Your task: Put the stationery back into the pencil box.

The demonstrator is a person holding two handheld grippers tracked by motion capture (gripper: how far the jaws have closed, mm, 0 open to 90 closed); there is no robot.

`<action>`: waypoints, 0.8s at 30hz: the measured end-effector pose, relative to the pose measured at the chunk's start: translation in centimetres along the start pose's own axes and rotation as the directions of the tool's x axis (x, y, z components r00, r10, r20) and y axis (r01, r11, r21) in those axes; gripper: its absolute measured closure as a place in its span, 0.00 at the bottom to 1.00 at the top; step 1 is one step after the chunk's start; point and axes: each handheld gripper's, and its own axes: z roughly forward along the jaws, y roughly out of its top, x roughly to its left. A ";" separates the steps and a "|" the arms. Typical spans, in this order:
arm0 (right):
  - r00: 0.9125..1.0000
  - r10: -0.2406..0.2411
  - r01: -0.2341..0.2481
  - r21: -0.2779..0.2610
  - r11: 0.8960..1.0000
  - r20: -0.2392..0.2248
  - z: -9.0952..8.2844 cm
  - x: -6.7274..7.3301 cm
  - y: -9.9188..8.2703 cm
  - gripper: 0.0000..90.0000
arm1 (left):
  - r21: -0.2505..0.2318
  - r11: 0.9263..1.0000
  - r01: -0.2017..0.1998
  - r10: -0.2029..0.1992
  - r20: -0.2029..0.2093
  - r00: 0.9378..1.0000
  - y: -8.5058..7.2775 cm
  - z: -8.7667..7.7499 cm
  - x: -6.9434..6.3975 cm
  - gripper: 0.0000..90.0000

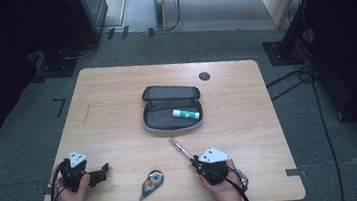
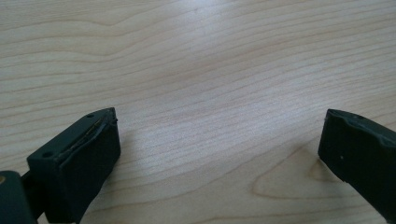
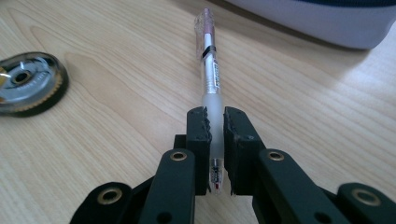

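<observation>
Pen first: the slim clear-plastic pen with a pink cap [image 3: 211, 70] sits between the two black jaws of your right gripper [image 3: 214, 122], which have closed onto its frosted grip section near the writing end. The pads press it from both sides, and the capped end points away from you across the light wooden table [image 3: 116, 140], toward the pale grey edge of the pencil case [image 3: 327, 23]. From the high view, your right gripper [image 1: 193, 162] lies near the front edge of the table [image 1: 115, 87], with your right hand [image 1: 220, 181] wrapped around its body and the pen [image 1: 179, 148] slanting up and left from its tip.

Just beside the pen, on its left as you look along the jaws, lies a round transparent correction-tape dispenser with a dark wheel [image 3: 28, 84]; in the high view it [image 1: 151, 183] rests on the table between your two hands, apart from both grippers.

Your left gripper [image 2: 219, 140] has its jaws standing wide apart over bare wood, holding nothing. In the high view it [image 1: 104, 169] lies at the front left of the table, in your left hand [image 1: 71, 195], its tip pointing right.

Farther out, near the middle of the table, the open dark grey fabric pencil case [image 1: 168, 114] lies flat with its lid folded back, and a white glue stick with a green label [image 1: 186, 114] rests inside it at the right.
</observation>
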 end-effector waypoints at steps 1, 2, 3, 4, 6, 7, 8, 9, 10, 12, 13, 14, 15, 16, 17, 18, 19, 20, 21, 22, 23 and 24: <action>1.000 0.008 -0.008 -0.005 1.000 -0.008 -0.2 0.0 0.2 0.90 | 0.000 1.000 0.000 0.000 -0.001 1.000 0.0 0.0 0.0 0.00; 1.000 0.007 -0.008 -0.011 1.000 -0.012 -0.4 -0.1 0.4 0.90 | 0.000 1.000 -0.001 0.001 -0.001 1.000 0.0 0.0 0.0 0.00; 1.000 0.005 -0.005 -0.018 1.000 -0.011 -0.6 -0.2 0.6 0.90 | 0.000 1.000 0.000 0.000 -0.001 1.000 0.0 0.0 0.0 0.00; 1.000 0.008 -0.008 -0.022 1.000 -0.014 -0.7 -0.2 0.8 0.90 | 0.000 1.000 0.000 0.000 -0.001 1.000 0.0 0.0 0.0 0.00; 1.000 0.004 -0.004 -0.033 0.999 -0.014 -1.1 -0.4 1.4 0.90 | 0.001 1.000 -0.001 0.001 -0.001 1.000 0.0 0.0 0.0 0.00; 1.000 0.004 -0.004 -0.038 0.999 -0.013 -1.2 -0.5 1.6 0.90 | 0.000 1.000 0.000 0.000 0.000 1.000 0.0 0.0 0.0 0.00; 1.000 0.003 -0.004 -0.042 0.999 -0.016 -1.4 -0.6 1.9 0.90 | 0.000 1.000 0.000 0.000 0.000 1.000 0.0 0.0 0.0 0.00; 1.000 0.001 -0.002 -0.048 0.999 -0.014 -1.5 -0.8 2.3 0.90 | 0.000 1.000 0.000 0.000 0.000 1.000 0.0 0.0 0.0 0.00; 1.000 0.000 0.000 -0.051 0.999 -0.013 -1.6 -0.8 2.5 0.90 | 0.000 1.000 0.000 0.000 0.000 1.000 0.0 0.0 0.0 0.00; 1.000 -0.001 0.000 -0.058 0.998 -0.014 -1.8 -1.1 3.0 0.90 | 0.000 1.000 0.000 0.000 0.000 1.000 0.0 0.0 0.0 0.00; 1.000 0.001 -0.002 -0.062 0.998 -0.014 -1.9 -1.2 3.4 0.90 | 0.000 1.000 0.000 0.000 0.001 1.000 0.0 0.0 0.0 0.00; 1.000 -0.002 0.001 -0.065 0.998 -0.015 -1.9 -1.3 3.8 0.90 | 0.000 1.000 0.000 0.000 0.001 1.000 0.0 0.0 0.0 0.00; 1.000 -0.007 0.006 -0.065 0.998 -0.012 -2.0 -1.4 4.1 0.90 | 0.000 1.000 0.000 0.000 0.001 1.000 0.0 0.0 0.0 0.00; 1.000 -0.012 0.011 -0.066 0.998 -0.009 -2.0 -1.5 4.5 0.90 | 0.000 1.000 0.000 0.000 0.001 1.000 0.0 0.0 0.0 0.00; 1.000 -0.016 0.015 -0.067 0.998 -0.011 -2.0 -1.6 4.9 0.90 | 0.000 1.000 0.000 0.000 0.001 1.000 0.0 0.0 0.0 0.00; 1.000 -0.025 0.024 -0.066 0.998 -0.012 -2.0 -1.7 5.5 0.90 | 0.000 1.000 0.000 0.000 0.000 1.000 0.0 0.0 0.0 0.00; 1.000 -0.030 0.029 -0.066 0.997 -0.009 -1.9 -1.8 6.0 0.90 | 0.000 1.000 0.000 0.000 0.000 1.000 0.0 0.0 0.0 0.00; 0.999 -0.032 0.031 -0.064 0.997 -0.011 -1.8 -1.9 6.3 0.90 | 0.000 1.000 0.000 0.000 0.000 1.000 0.0 0.0 0.0 0.00; 0.999 -0.038 0.038 -0.061 0.997 -0.012 -1.7 -2.0 6.8 0.90 | 0.000 1.000 0.000 0.000 0.000 1.000 0.0 0.0 0.0 0.00; 0.999 -0.041 0.040 -0.058 0.997 -0.015 -1.5 -2.1 7.2 0.90 | 0.000 1.000 0.001 -0.001 0.001 1.000 0.0 0.0 0.0 0.00; 0.999 -0.047 0.047 -0.059 0.997 -0.012 -1.2 -2.3 7.8 0.90 | 0.000 1.000 0.000 0.000 0.001 1.000 0.0 0.0 0.0 0.00; 0.999 -0.050 0.049 -0.057 0.997 -0.014 -1.0 -2.4 8.2 0.90 | 0.000 1.000 0.001 -0.001 0.001 1.000 0.0 0.0 0.0 0.00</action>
